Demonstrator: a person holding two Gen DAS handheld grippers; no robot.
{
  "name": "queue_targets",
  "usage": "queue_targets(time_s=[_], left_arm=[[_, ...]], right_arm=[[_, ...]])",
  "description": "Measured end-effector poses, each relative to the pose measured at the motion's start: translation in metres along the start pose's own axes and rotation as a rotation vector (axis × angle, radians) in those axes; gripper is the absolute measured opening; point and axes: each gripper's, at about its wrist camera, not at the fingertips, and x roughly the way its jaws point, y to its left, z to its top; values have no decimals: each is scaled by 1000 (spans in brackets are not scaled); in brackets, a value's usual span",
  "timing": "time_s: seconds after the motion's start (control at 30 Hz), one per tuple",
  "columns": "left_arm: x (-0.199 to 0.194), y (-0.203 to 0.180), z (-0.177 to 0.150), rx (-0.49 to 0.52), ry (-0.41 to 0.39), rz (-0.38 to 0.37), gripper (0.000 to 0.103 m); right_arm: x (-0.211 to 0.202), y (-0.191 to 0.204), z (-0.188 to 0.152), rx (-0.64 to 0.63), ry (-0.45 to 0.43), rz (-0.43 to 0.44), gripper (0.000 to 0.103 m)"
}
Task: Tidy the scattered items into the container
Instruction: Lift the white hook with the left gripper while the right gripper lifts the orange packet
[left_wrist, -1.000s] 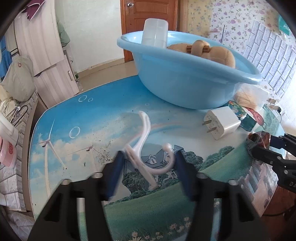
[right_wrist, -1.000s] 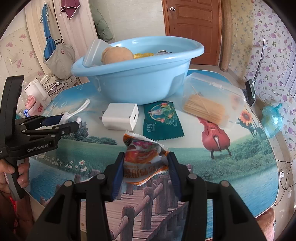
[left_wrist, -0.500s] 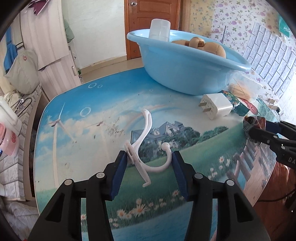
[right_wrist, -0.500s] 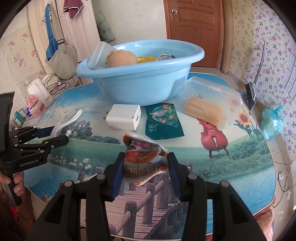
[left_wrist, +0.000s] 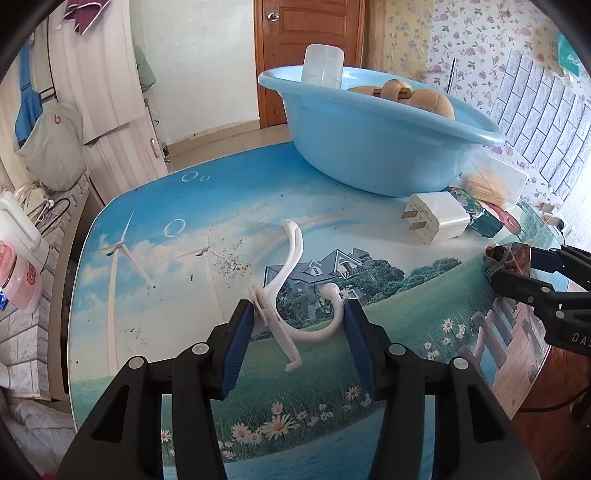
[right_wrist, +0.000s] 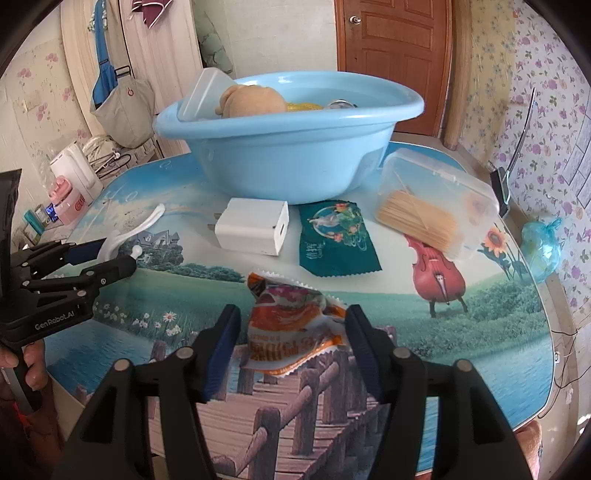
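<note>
My left gripper (left_wrist: 297, 309) is shut on a white plastic hook (left_wrist: 291, 254), held above the picture-printed table (left_wrist: 155, 266). An orange snack packet (right_wrist: 288, 332) sits crumpled between the pads of my right gripper (right_wrist: 293, 314), which is shut on it. The light blue basin (right_wrist: 288, 158) stands at the far side of the table, ahead of both grippers. It holds a tan plush toy (right_wrist: 251, 101) and a clear box (right_wrist: 203, 92). The left wrist view shows the right gripper (left_wrist: 517, 269) at the right edge with the packet.
A white charger plug (right_wrist: 253, 230), a green sachet (right_wrist: 336, 240) and a clear box of thin sticks (right_wrist: 432, 210) lie in front of the basin. A blue knotted bag (right_wrist: 541, 247) lies at the table's right edge. A hand (right_wrist: 26, 365) grips the left tool.
Over the last second my left gripper has pulled back from the basin and risen with the hook. The right gripper has barely shifted and keeps hold of the packet.
</note>
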Motion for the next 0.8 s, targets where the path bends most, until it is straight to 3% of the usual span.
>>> queue_targets(time_s=[0.07, 0.17, 0.23, 0.47, 0.8], left_arm=[[-1, 0, -1, 2, -6, -2, 49], [-1, 2, -1, -5, -7, -9, 49], [-1, 3, -1, -11, -8, -10, 48], [-8, 9, 0, -43, 2, -23, 48], [-45, 8, 12, -65, -72, -52, 47]], right_arm=[[4, 4, 0, -27, 7, -13, 71], [4, 7, -1, -41, -4, -17, 69], [1, 4, 0, -29, -16, -2, 45], [-8, 2, 0, -32, -38, 19, 41], [-30, 11, 8, -62, -114, 62, 41]])
